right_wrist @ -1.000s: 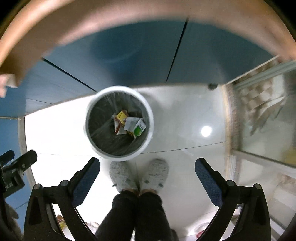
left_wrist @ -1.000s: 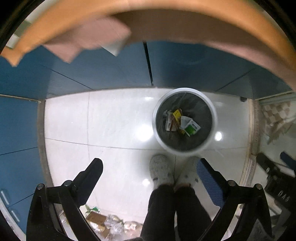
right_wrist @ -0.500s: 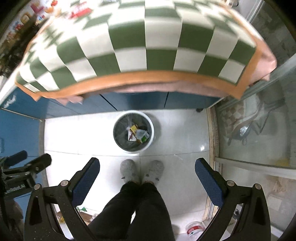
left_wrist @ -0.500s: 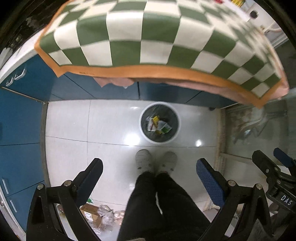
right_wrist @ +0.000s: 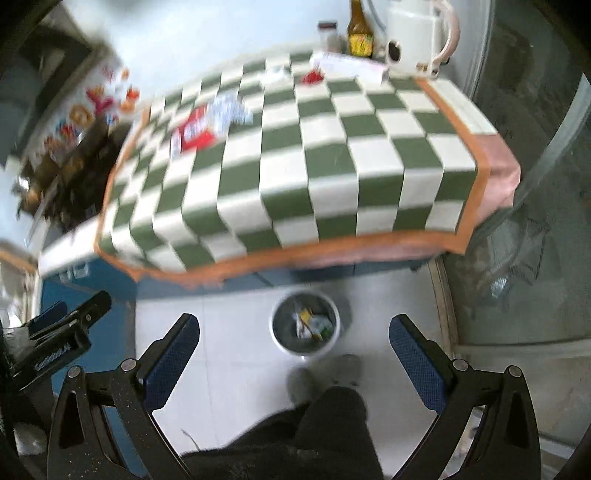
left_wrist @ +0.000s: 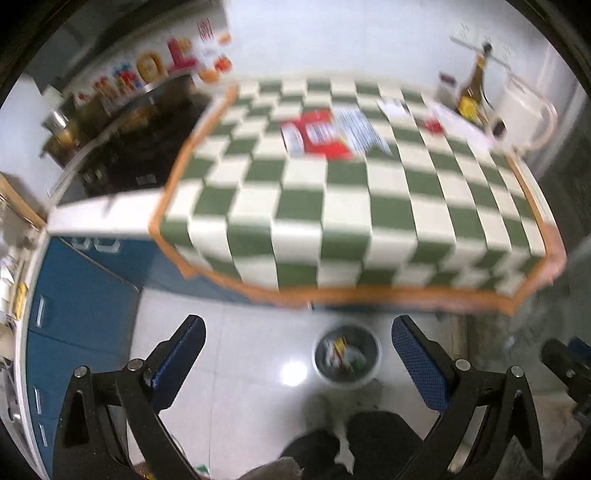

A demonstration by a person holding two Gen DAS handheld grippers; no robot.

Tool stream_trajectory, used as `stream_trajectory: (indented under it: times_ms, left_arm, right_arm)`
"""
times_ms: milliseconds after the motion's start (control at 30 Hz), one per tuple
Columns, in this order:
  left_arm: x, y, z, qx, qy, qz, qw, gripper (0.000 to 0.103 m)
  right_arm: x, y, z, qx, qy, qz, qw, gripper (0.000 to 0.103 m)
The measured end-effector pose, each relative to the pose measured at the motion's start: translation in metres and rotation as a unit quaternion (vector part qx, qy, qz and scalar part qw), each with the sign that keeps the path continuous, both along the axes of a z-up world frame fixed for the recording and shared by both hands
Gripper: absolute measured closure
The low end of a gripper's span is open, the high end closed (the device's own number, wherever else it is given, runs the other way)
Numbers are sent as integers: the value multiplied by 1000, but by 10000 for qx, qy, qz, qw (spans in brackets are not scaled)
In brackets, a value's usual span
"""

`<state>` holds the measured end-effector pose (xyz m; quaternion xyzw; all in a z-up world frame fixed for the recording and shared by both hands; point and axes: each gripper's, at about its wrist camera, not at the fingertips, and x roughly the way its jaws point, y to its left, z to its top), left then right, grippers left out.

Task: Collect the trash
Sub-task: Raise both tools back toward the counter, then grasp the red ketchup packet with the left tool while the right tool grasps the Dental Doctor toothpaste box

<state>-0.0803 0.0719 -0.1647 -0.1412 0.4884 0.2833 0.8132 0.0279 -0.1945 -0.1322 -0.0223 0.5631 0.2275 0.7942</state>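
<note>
Both frames are pretty blurry. The left hand-held gripper (left_wrist: 297, 347) and the right hand-held gripper (right_wrist: 294, 341) each have fingers spread wide with nothing between them. The trash bin (right_wrist: 306, 324), a round white-rimmed one with a dark liner, sits on the floor just near of the checkered tabletop (right_wrist: 295, 158), holding crumpled yellow, white and green wrappers (right_wrist: 310, 323). A red packet (left_wrist: 317, 134) lies far-left on the tabletop.

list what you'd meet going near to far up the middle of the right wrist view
Person's legs → bin on the floor → checked tablecloth → red packet → small red item → brown bottle
</note>
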Motion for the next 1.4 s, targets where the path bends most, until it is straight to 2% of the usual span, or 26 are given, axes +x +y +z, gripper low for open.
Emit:
stream_trajectory:
  times_ms: [67, 167, 333, 467, 533, 600, 633, 667, 767, 833, 900, 967, 1067, 1100, 1133, 1233, 1267, 1300, 1367, 1400]
  left_arm:
    - [21, 13, 12, 158, -93, 85, 9998, 0]
    - [58, 31, 18, 312, -26, 303, 9991, 0]
    - [140, 49, 14, -65, 73, 399, 9992, 0]
    - [220, 54, 0, -474, 276, 404, 9977, 0]
    - [264, 54, -12, -795, 364, 414, 9953, 0]
    - [303, 55, -26, -1005, 476, 447, 9928, 1]
    - [326, 55, -35, -1152, 532, 461, 9908, 1]
    - [344, 55, -42, -1280, 553, 472, 9891, 1]
    - [403, 58, -67, -1818, 510, 463, 9809, 2]
    - [443, 60, -85, -2155, 478, 442, 9743, 5]
    - [477, 62, -101, -2407, 438, 430, 9687, 17]
    - [497, 64, -114, -2601, 353, 442, 9639, 18]
    - [513, 67, -128, -2653, 386, 547, 9618, 34]
    - [516, 67, -127, -2538, 362, 566, 9649, 44]
    - [521, 64, -125, -2440, 343, 461, 9681, 59]
    - [524, 56, -123, -2247, 460, 258, 9730, 70]
    - [523, 54, -121, -2163, 466, 188, 9750, 77]
    - [519, 51, -117, -2077, 392, 90, 9774, 100]
    - [514, 48, -111, -1853, 511, 74, 9813, 100]
    - [507, 48, -108, -1839, 464, 48, 9818, 100]
  right_arm:
    - [25, 4, 12, 109, -126, -68, 9998, 0]
    - [68, 10, 18, 117, -243, -101, 9996, 0]
    - [167, 30, 16, -140, -371, 181, 9990, 0]
    - [284, 47, -4, -440, -318, 308, 9980, 0]
    - [344, 55, -16, -580, -330, 400, 9970, 2]
    - [403, 67, -33, -731, -248, 560, 9954, 18]
    - [434, 76, -43, -827, -166, 659, 9943, 29]
    - [463, 86, -53, -927, -106, 779, 9926, 32]
    - [527, 118, -82, -1281, -74, 1140, 9852, 32]
    - [550, 136, -99, -1463, -33, 1384, 9795, 32]
    - [571, 153, -118, -1633, 2, 1666, 9724, 32]
    - [583, 164, -134, -1729, 80, 1877, 9669, 32]
    - [593, 173, -154, -1693, 299, 2049, 9636, 32]
    - [597, 174, -161, -1668, 393, 2051, 9636, 32]
    - [600, 175, -167, -1661, 462, 2055, 9633, 32]
    - [605, 176, -183, -1686, 602, 2087, 9614, 33]
    - [604, 176, -183, -1653, 477, 2092, 9626, 36]
    - [603, 176, -182, -1636, 392, 2106, 9630, 38]
    - [600, 173, -181, -1549, 378, 2044, 9658, 48]
    - [597, 171, -179, -1440, 408, 1959, 9691, 48]
